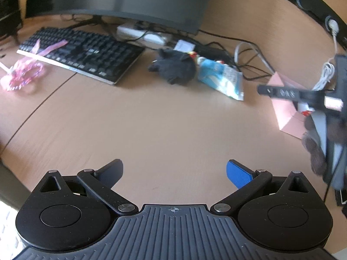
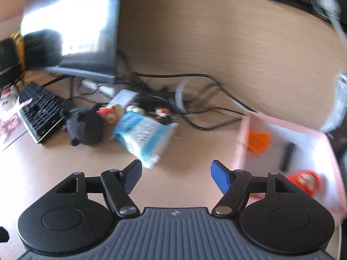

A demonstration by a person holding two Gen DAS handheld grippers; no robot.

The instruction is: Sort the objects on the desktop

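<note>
Wooden desk [image 1: 162, 119], blurry. Both my grippers, left gripper [image 1: 174, 172] and right gripper [image 2: 176, 174], gape with nothing between. Blue snack packet [image 2: 143, 138] beside black plush [image 2: 85, 127]; pink box [image 2: 288, 149] at right holds small items.

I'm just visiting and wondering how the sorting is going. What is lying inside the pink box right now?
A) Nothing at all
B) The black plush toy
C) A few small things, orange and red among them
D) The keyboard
C: in the right wrist view the pink box holds an orange piece, a red item and a small dark object.
</note>
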